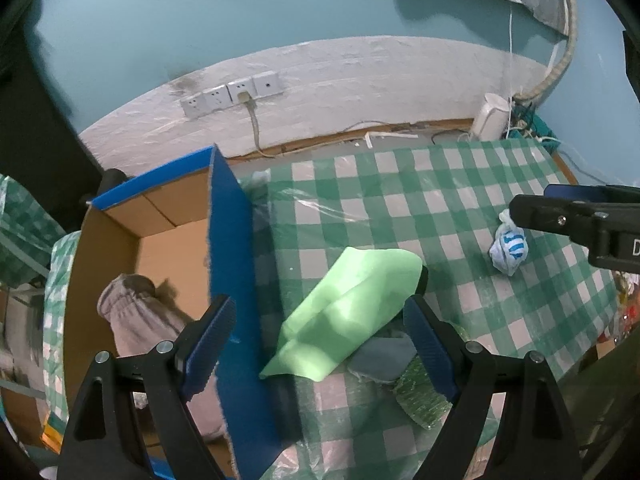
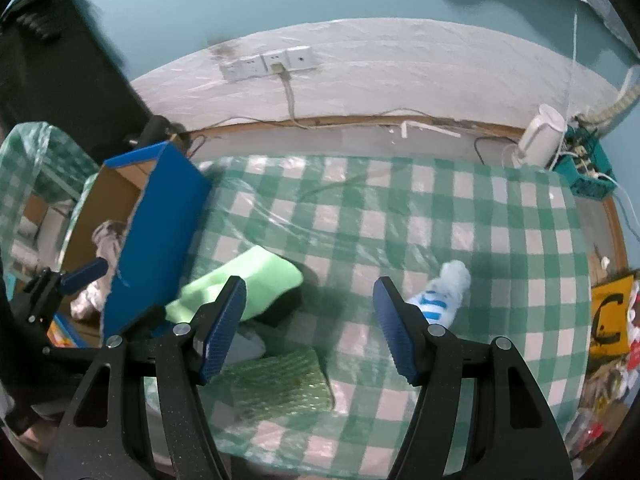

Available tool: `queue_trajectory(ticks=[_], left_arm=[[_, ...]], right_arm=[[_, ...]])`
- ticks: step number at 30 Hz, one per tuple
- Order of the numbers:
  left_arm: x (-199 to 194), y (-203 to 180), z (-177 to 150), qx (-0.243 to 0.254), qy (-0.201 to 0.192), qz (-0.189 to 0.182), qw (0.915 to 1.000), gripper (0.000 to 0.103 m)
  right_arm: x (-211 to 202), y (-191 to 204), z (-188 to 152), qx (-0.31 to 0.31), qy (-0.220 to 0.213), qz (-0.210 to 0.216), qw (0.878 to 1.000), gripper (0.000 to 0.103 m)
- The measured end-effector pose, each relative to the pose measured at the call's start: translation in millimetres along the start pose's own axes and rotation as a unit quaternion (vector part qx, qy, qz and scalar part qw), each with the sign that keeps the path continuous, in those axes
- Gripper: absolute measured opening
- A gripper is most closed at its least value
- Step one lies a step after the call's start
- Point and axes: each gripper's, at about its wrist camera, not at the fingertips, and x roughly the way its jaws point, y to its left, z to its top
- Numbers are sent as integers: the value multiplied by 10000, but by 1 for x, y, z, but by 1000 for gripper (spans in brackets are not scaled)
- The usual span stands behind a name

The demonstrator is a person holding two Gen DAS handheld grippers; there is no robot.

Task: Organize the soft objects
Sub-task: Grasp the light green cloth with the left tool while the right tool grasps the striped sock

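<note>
A light green soft cloth (image 1: 352,308) lies on the checked table, partly over a grey-blue cloth (image 1: 384,356) and a green mesh sponge (image 1: 424,396). My left gripper (image 1: 316,344) is open and empty, straddling the blue wall of the cardboard box (image 1: 228,248), with the green cloth between its fingers. A grey-pink soft item (image 1: 132,312) lies inside the box. A white and blue rolled sock (image 1: 508,248) lies to the right. My right gripper (image 2: 310,328) is open and empty above the table, the sock (image 2: 440,300) by its right finger, the green cloth (image 2: 244,284) by its left.
The box stands at the table's left edge (image 2: 156,232). The green-white checked cloth (image 2: 400,216) covers the table. A white kettle (image 2: 540,136) and a teal basket of cables (image 2: 588,168) stand at the far right. Wall sockets (image 2: 268,62) are behind. A yellow bag (image 2: 608,316) lies off the right edge.
</note>
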Motion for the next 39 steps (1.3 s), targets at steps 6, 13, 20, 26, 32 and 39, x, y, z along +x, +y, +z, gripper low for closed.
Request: queue_trajectory(ticks=[6,13,20,26,32,39], left_arm=[[21,-12,1,138,255,-90,9995,87],[51,-28,-5,397,667,-69,9970,87],[72,-34,-6,543,910,24,9944,87],[86,-40,-9,675,1114,88,9914,87],[100,-40,-14,709,1318,189,9886,87],[116,-31,-16,529,1550,263,9862,87]], right_arm=[[9,-20,-3,153,116,-116,9997,66],[22,-34,-6,230,291,-168,9992,66],[37,-45,-10,385,492,-242,9978,66],[51,-52,-12,418,651,-296,9966,66],[61,-67,-10,605,740,-396,9946,66],[73,-97,-8,1071,819,-613,9890,66]])
